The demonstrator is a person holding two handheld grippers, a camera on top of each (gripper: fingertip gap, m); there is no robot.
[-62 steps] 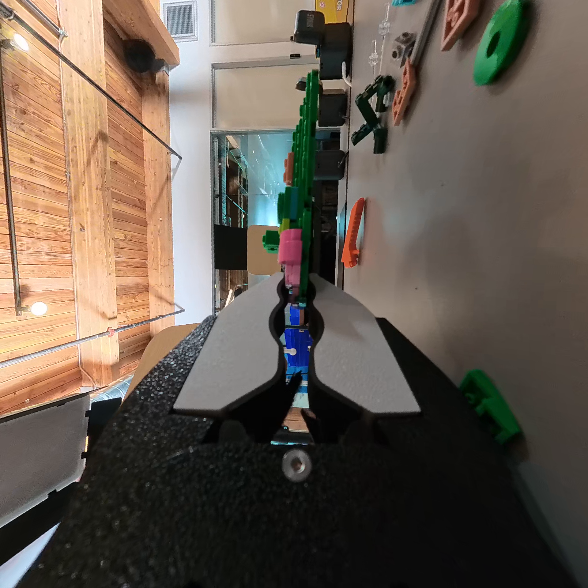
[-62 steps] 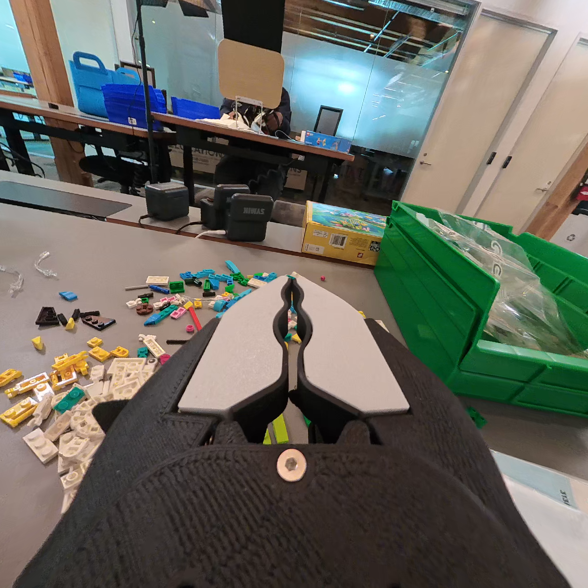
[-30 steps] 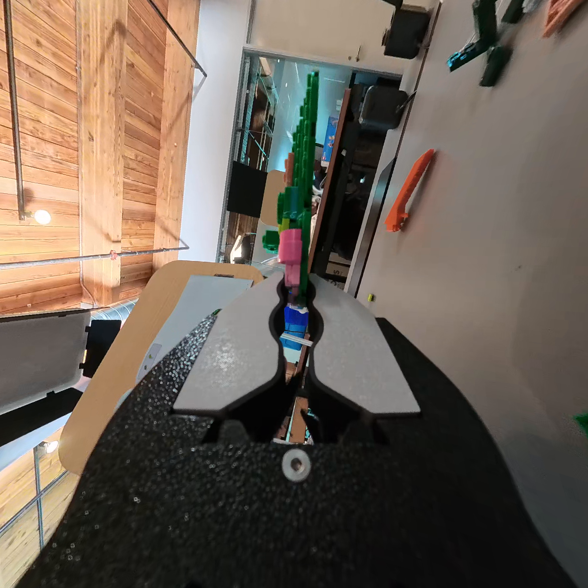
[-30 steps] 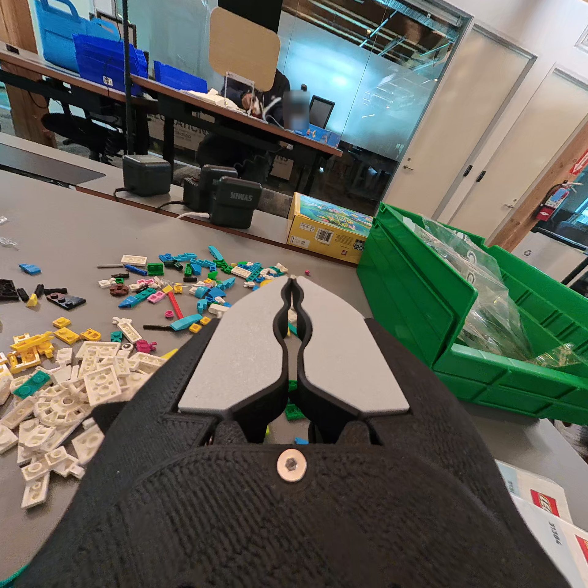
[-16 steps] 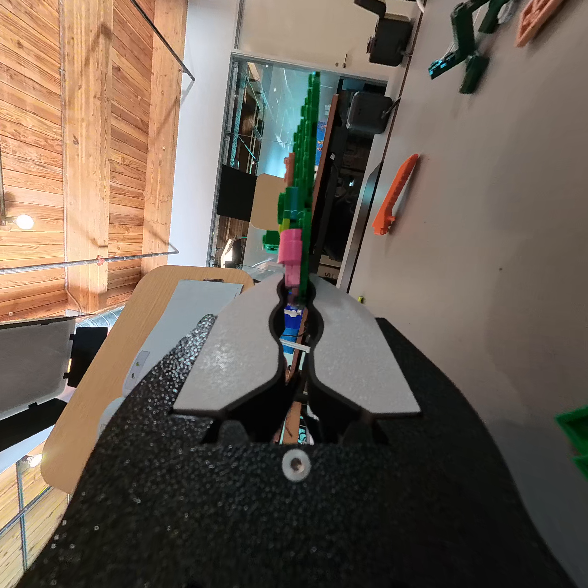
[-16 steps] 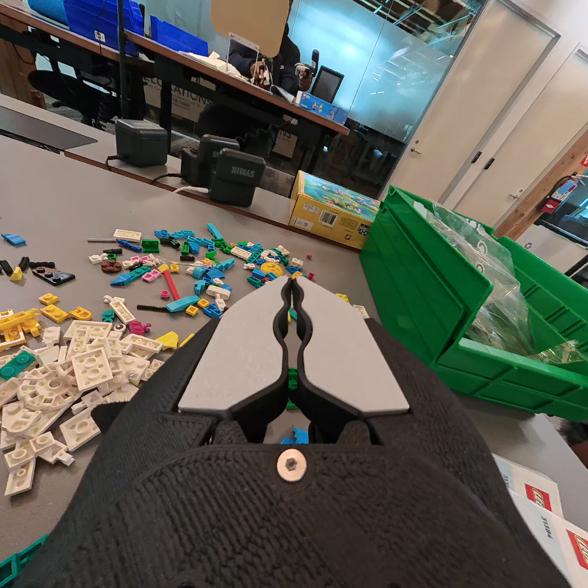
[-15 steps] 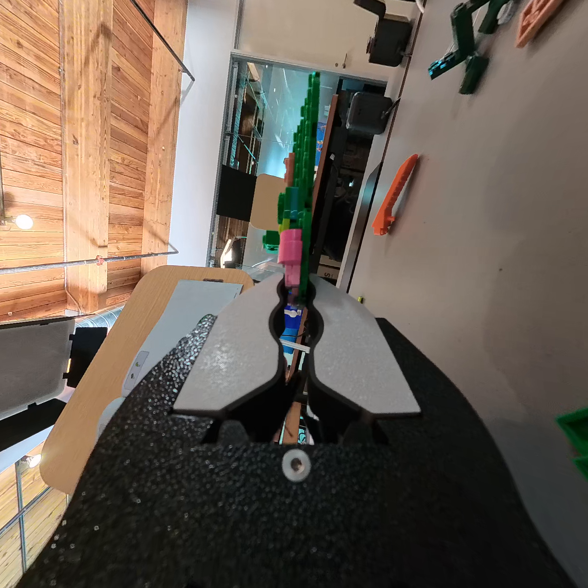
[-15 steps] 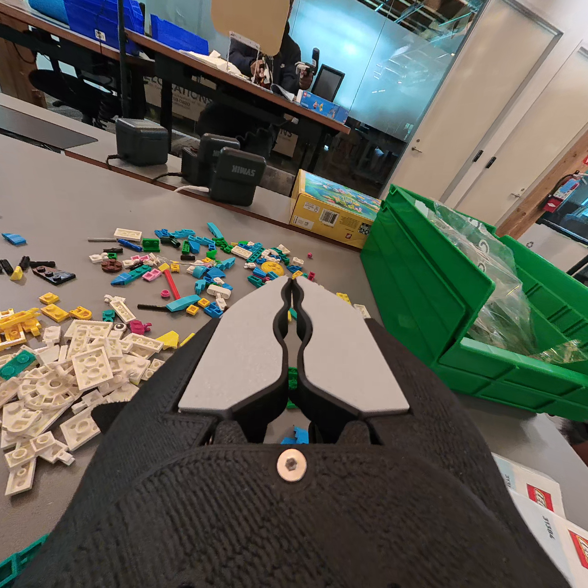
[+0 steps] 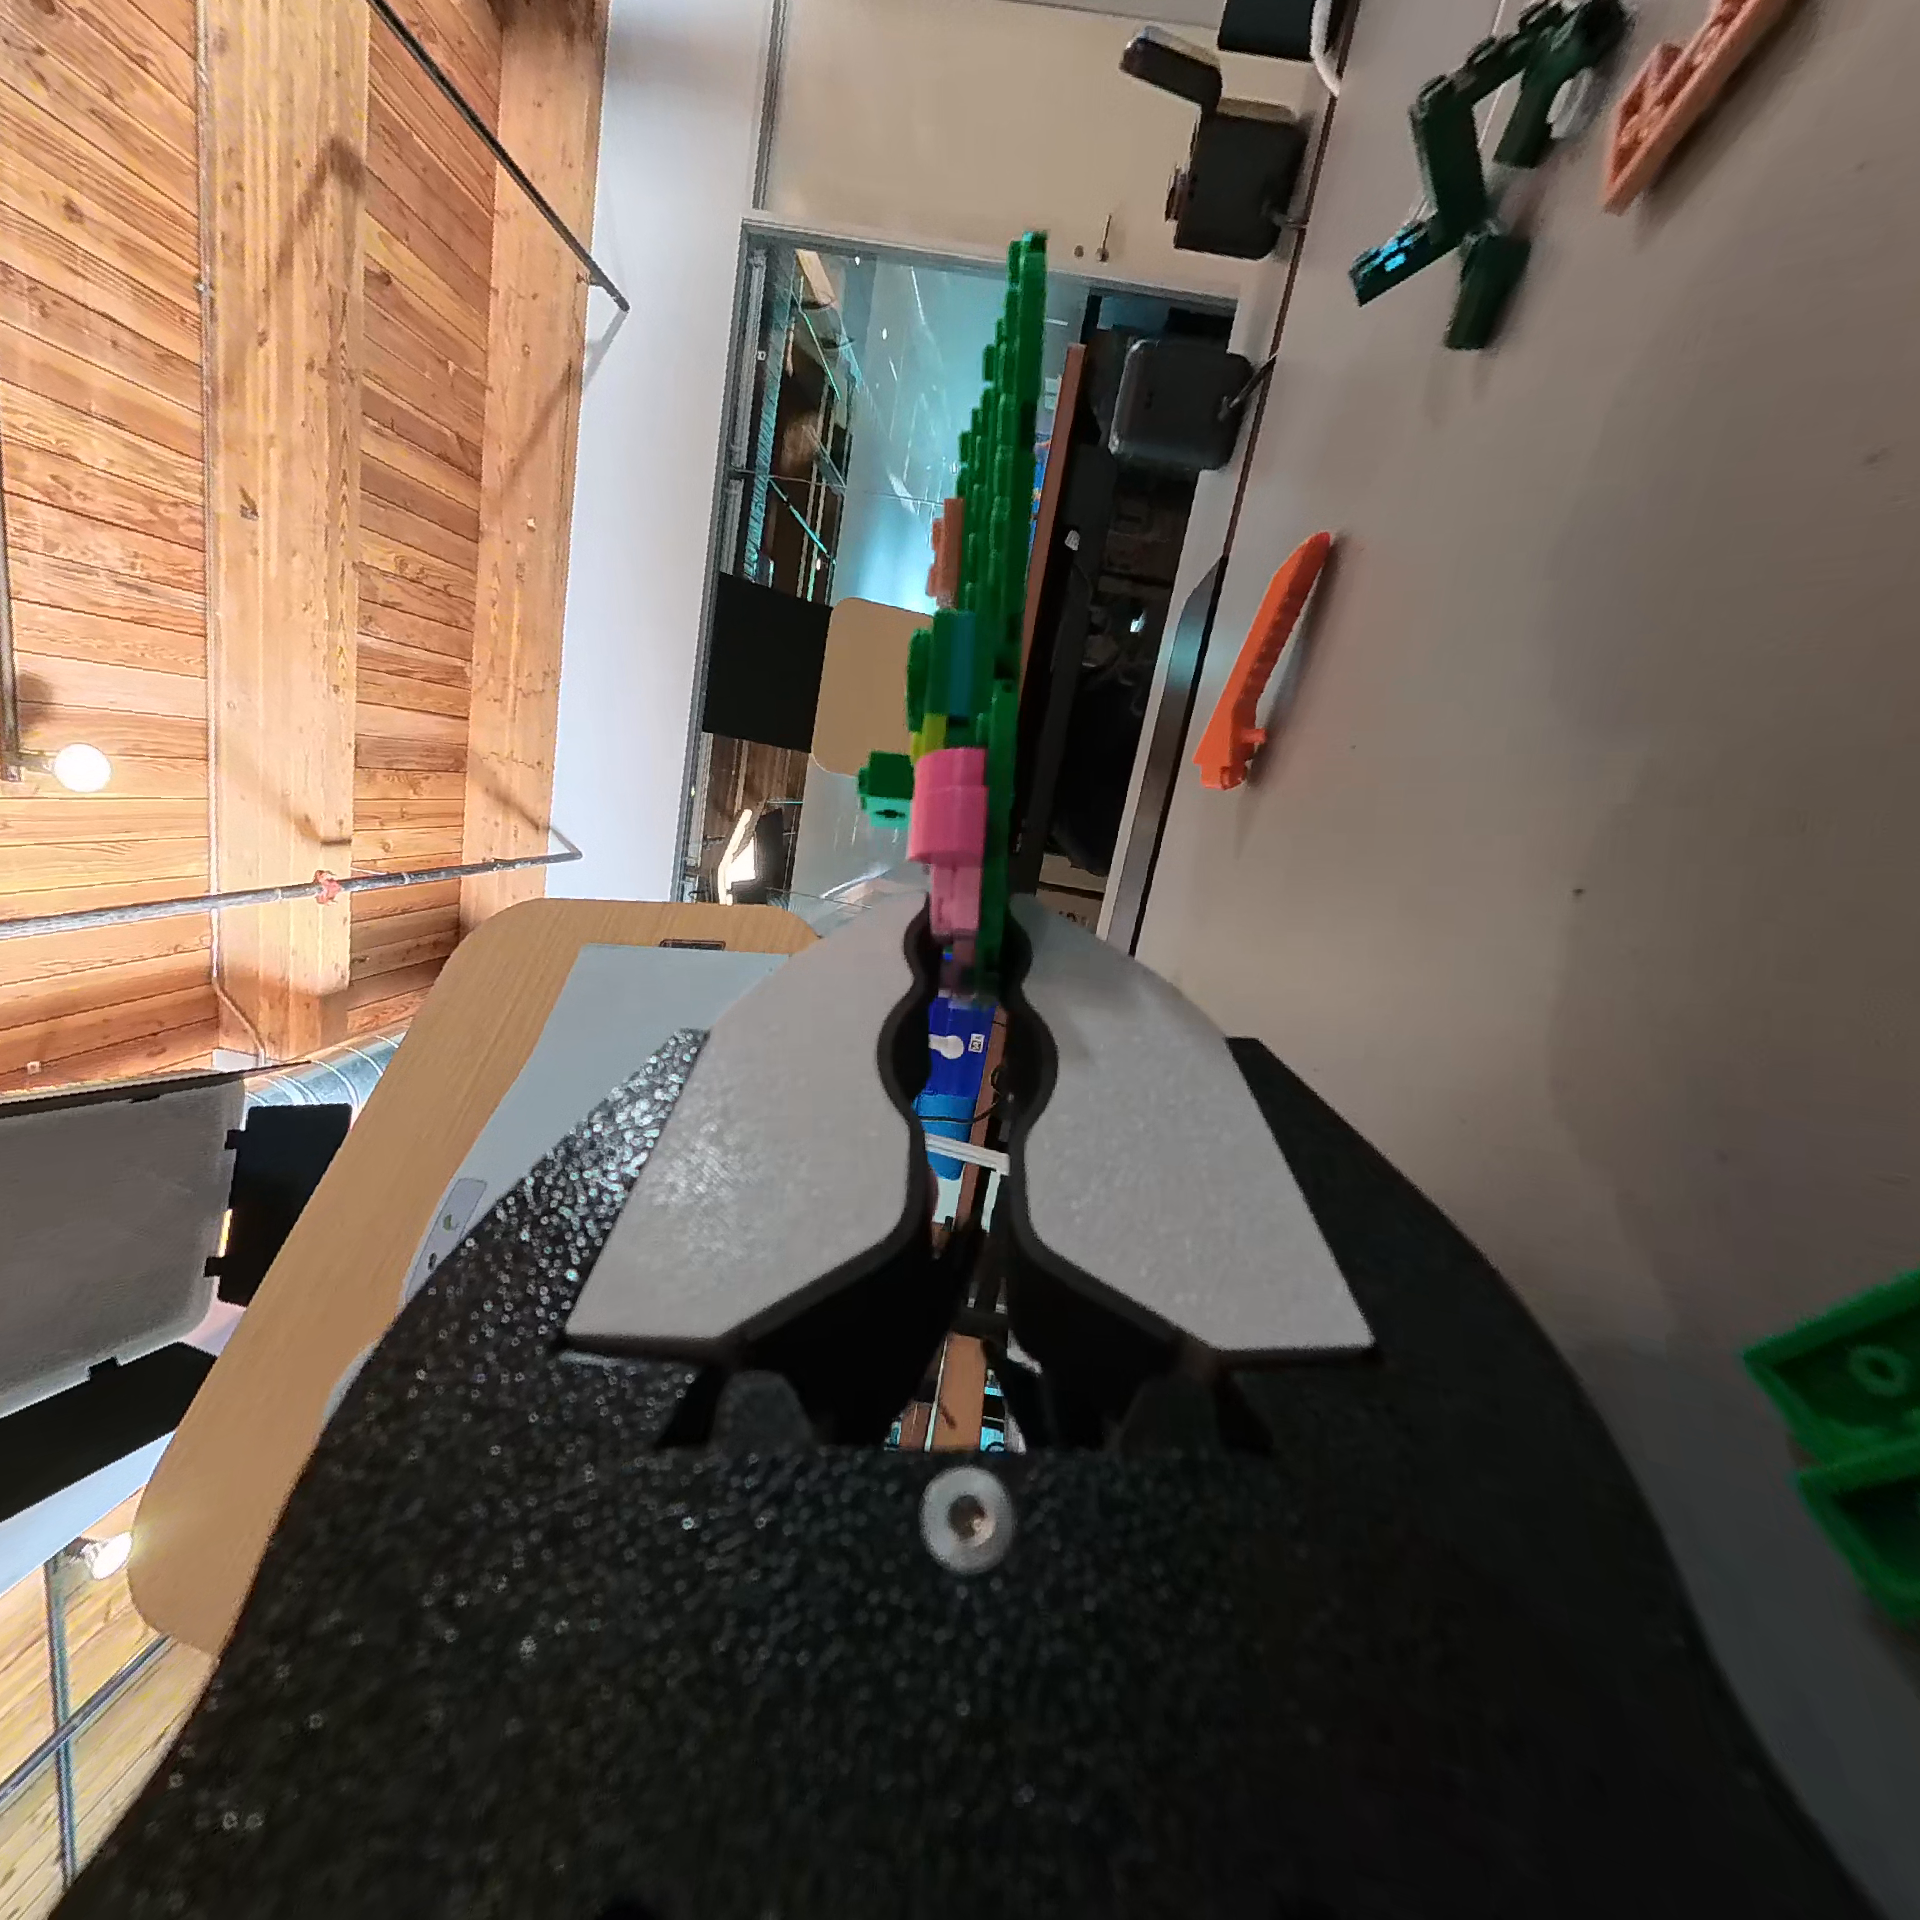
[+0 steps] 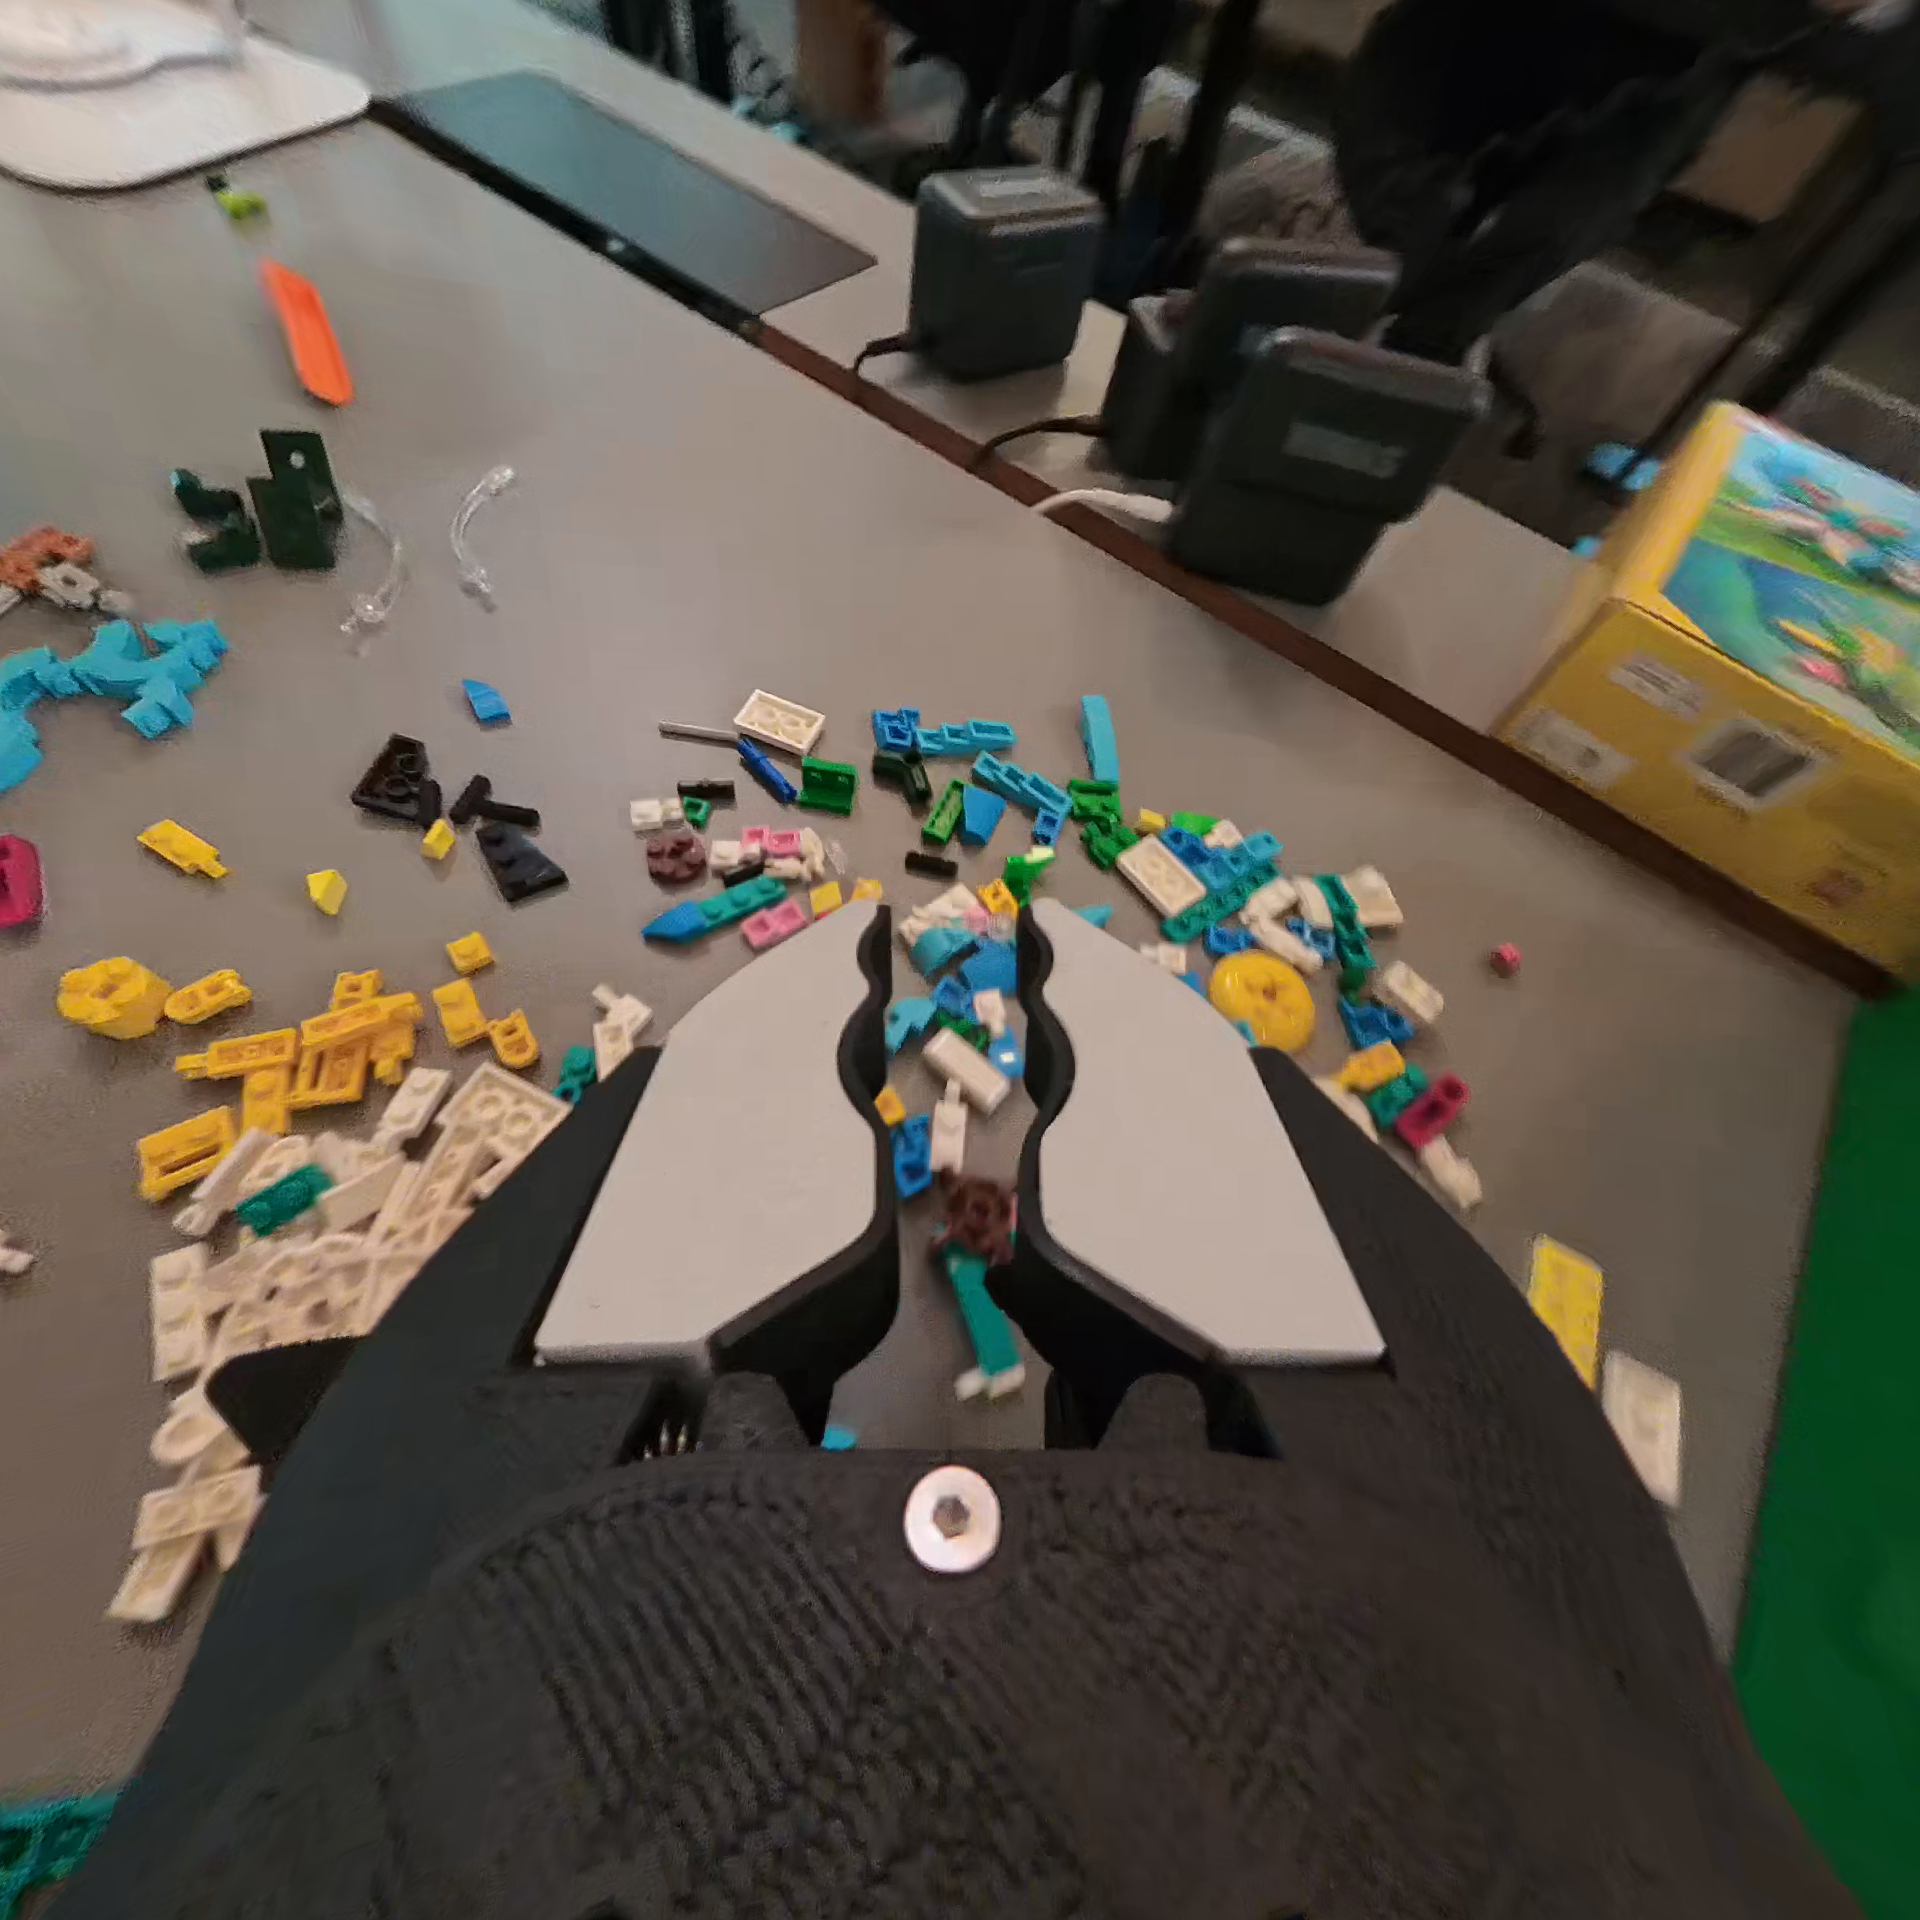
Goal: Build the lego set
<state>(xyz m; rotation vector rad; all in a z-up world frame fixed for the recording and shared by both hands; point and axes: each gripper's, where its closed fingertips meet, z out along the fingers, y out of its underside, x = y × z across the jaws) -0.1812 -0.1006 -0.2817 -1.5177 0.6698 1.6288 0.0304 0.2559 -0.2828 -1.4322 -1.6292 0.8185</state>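
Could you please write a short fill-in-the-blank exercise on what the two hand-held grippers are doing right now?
1. The left hand-held gripper is shut on the edge of a ____ plate with a pink brick on it.
2. The right hand-held gripper is ____ and holds nothing.
3. Beyond the loose pieces, a ____ box stands on the table.

Missing words: green; open; yellow

Green bin blurred (cut off at right).
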